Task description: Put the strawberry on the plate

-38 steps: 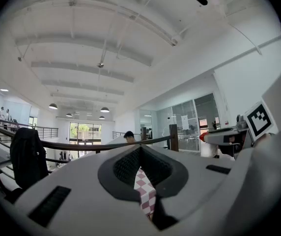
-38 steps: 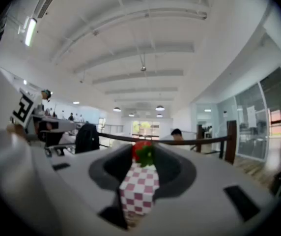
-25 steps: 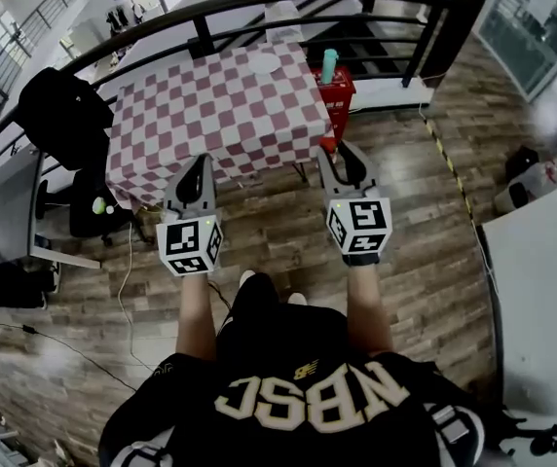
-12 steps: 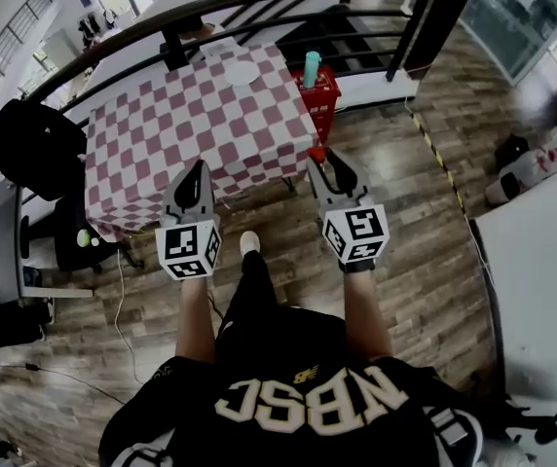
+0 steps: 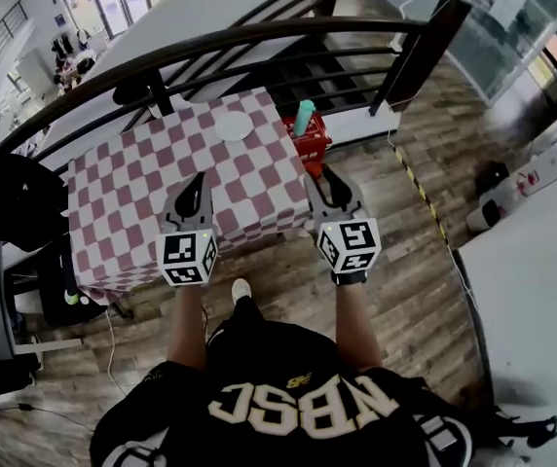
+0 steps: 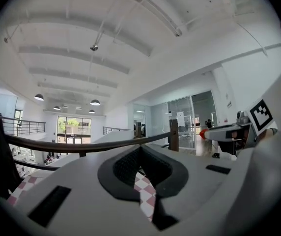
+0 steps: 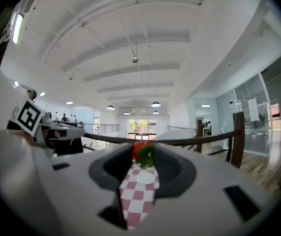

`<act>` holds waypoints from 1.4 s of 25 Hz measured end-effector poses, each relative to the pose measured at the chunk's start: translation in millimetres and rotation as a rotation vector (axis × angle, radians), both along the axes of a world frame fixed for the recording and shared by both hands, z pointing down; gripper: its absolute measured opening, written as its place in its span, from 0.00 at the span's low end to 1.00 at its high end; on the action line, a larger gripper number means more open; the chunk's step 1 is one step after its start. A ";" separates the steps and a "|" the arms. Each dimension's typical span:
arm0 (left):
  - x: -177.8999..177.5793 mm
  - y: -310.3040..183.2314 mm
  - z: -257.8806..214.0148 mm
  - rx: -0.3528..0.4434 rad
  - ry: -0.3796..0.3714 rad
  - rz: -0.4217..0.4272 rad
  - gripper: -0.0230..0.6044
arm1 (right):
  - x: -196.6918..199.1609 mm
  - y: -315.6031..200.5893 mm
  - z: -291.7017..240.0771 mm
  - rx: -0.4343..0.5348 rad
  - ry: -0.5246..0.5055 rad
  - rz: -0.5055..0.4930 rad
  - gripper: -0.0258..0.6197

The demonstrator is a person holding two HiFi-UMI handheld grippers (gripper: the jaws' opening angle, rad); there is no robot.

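A red strawberry with green leaves (image 7: 141,151) is pinched between the tips of my right gripper (image 7: 142,157), which is shut on it. In the head view the right gripper (image 5: 327,179) hangs over the near right corner of the checkered table (image 5: 132,197). The white plate (image 5: 233,125) lies at the table's far side, bare; it also shows small beyond the strawberry as the plate (image 7: 145,177). My left gripper (image 5: 193,187) hovers over the table's near edge, shut, with nothing in it; the left gripper (image 6: 140,149) shows only tablecloth through its slit.
A red basket (image 5: 312,144) holding a teal bottle (image 5: 303,118) stands at the table's far right corner. A dark curved railing (image 5: 259,39) runs behind the table. A black chair (image 5: 11,197) is at the left, a white counter (image 5: 537,300) at the right.
The person has walked forward: the table has come nearer, and both grippers now hang over its near edge instead of the floor. The strawberry stays gripped.
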State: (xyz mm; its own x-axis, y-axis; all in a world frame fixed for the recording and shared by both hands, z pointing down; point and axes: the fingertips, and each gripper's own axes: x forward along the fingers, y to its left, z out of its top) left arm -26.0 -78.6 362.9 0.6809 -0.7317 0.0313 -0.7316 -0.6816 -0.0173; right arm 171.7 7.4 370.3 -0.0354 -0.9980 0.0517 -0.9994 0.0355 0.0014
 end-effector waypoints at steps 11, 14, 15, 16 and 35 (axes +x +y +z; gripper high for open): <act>-15.5 -105.6 28.2 -0.032 -0.054 0.018 0.06 | -19.3 -148.8 17.8 -0.047 -0.023 -0.019 0.26; -29.8 -120.2 39.9 -0.057 -0.044 0.001 0.06 | -41.0 -171.9 28.8 -0.062 -0.027 -0.060 0.26; -34.0 -123.7 45.0 -0.069 -0.041 -0.003 0.06 | -47.9 -176.7 34.0 -0.070 -0.028 -0.072 0.26; -37.0 -126.6 50.2 -0.082 -0.039 -0.006 0.06 | -53.6 -180.6 39.7 -0.080 -0.029 -0.082 0.26; -21.5 -190.0 145.1 -0.266 -0.108 -0.025 0.06 | 25.6 -200.8 191.6 -0.427 0.036 -0.075 0.26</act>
